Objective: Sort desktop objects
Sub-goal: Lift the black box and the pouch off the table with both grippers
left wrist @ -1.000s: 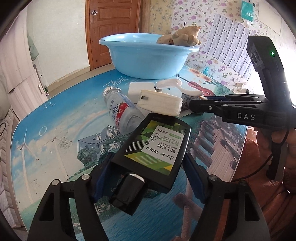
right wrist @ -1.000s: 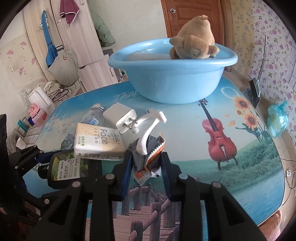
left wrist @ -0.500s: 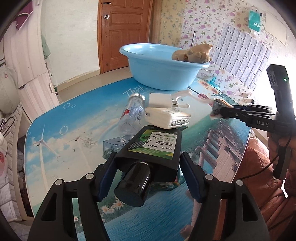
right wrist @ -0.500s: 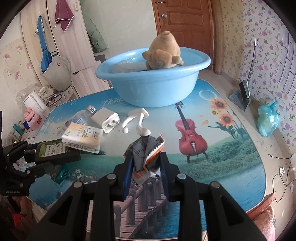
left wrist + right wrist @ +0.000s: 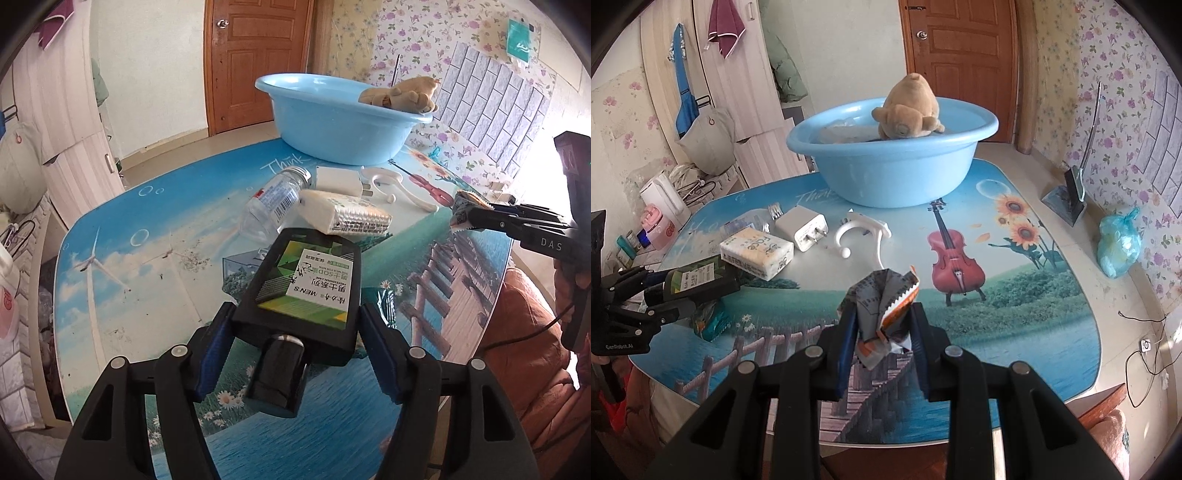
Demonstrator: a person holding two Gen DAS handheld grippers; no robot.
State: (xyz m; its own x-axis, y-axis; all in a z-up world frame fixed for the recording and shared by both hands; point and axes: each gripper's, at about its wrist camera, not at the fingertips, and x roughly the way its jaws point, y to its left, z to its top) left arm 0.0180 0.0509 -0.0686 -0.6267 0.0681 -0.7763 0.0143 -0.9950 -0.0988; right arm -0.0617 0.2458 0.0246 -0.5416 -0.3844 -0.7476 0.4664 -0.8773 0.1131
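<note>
A: Both hands have lifted and pulled back from the clutter since a second ago; the basin looks farther off now.

B: Left gripper [image 5: 295, 347] pinches the black bottle [image 5: 303, 288] across its flat body, cap toward the camera. Right gripper [image 5: 882, 332], jaws pressed nearly together, clamps the crumpled wrapper [image 5: 882, 306].

A: Both loads hang above the table [image 5: 1015, 332], near its front edge. The blue basin [image 5: 894, 173] sits at twelve o'clock, with a plush toy [image 5: 908, 107] inside.

B: I'd carry high over the tissue pack [image 5: 757, 251], charger [image 5: 805, 230] and white hook [image 5: 860, 232], then release above the rim.

A: Open room lies at two o'clock over the violin print; the hands should stay apart.
</note>
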